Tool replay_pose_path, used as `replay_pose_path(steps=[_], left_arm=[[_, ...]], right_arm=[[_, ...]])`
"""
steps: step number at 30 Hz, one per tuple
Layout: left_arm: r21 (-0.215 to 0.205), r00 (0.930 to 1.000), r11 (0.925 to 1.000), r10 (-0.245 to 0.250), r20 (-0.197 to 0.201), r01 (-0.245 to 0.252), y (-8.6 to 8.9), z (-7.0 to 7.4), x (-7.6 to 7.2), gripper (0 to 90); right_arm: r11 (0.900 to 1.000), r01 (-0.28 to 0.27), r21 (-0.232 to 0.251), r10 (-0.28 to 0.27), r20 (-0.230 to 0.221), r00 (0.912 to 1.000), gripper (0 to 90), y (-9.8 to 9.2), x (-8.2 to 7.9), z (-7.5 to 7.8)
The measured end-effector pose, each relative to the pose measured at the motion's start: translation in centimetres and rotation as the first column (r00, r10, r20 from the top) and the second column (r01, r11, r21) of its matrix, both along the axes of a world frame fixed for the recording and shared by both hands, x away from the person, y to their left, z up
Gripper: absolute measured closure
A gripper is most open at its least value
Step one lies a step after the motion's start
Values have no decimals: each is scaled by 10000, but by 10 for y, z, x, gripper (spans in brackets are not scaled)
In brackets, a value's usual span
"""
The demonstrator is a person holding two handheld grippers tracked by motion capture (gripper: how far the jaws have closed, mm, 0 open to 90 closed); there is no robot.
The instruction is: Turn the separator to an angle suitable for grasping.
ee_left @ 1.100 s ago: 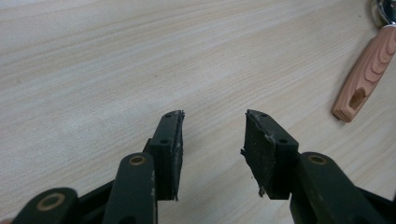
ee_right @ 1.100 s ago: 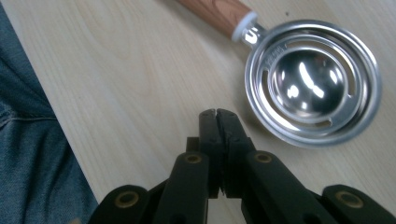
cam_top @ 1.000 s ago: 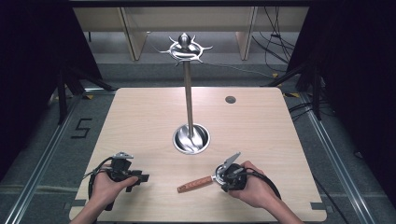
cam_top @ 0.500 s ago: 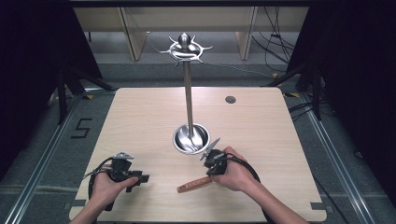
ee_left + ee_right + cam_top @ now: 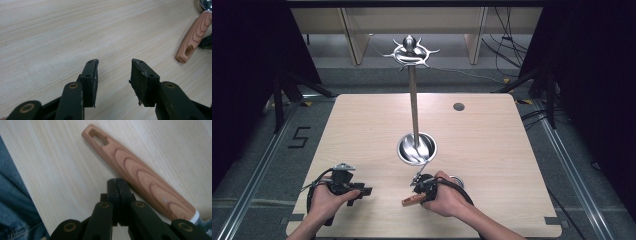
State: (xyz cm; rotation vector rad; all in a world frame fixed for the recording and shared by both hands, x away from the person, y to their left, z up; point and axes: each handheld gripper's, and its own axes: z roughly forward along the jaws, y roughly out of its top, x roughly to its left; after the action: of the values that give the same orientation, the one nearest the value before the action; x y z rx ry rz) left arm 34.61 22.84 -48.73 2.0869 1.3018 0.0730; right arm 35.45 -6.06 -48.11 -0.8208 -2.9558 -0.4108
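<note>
So the right gripper [image 5: 117, 181] has its jaws pressed flat together with nothing between them. They sit right against the side of the wooden handle [image 5: 140, 175], touching or just about, not around it. That's the change. A second ago this gripper sat off the handle's 3 o'clock end, and since then the hand has swung in over the utensil and rotated. In the high view the right gripper [image 5: 422, 184] now sits on top of the handle [image 5: 412, 200], near the table's [image 5: 512, 150] 6 o'clock edge. The handle itself has barely shifted. Its slotted end points roughly to 8 o'clock, and the metal end is tucked by the hand at 3 o'clock.

My read is that this is lining up, not grabbing. The jaws would need to open and straddle the handle before anything gets lifted.

The left gripper [image 5: 113, 65] hasn't budged. Its jaws are spread and empty, parked at 9 o'clock of the handle.

The hook stand [image 5: 414, 100] is at 12 o'clock from the hands, with nothing hanging on it, so that slot in the handle probably ends up there.
</note>
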Motion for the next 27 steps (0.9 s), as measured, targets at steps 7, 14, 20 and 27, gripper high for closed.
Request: replay_pose_path(steps=[7, 14, 20, 27], left_arm=[[8, 10000, 10000, 11, 6, -11, 0, 0, 0, 562], [22, 10000, 10000, -12, 8, 12, 0, 0, 0, 560], [23, 10000, 10000, 53, 40, -53, -1, 0, 1, 559], [-27, 10000, 10000, -13, -5, 13, -2, -1, 3, 557]], right_arm=[[9954, 357, 889, -380, 239, 9990, 900, 10, 10, -3], [9889, 1047, 1056, -1099, 450, 9929, 900, 13, 24, -3], [9839, 1434, 1069, -1506, 618, 9867, 900, 12, 39, 0], [9791, 1608, 1243, -1696, 642, 9834, 889, 9, 45, 7]])
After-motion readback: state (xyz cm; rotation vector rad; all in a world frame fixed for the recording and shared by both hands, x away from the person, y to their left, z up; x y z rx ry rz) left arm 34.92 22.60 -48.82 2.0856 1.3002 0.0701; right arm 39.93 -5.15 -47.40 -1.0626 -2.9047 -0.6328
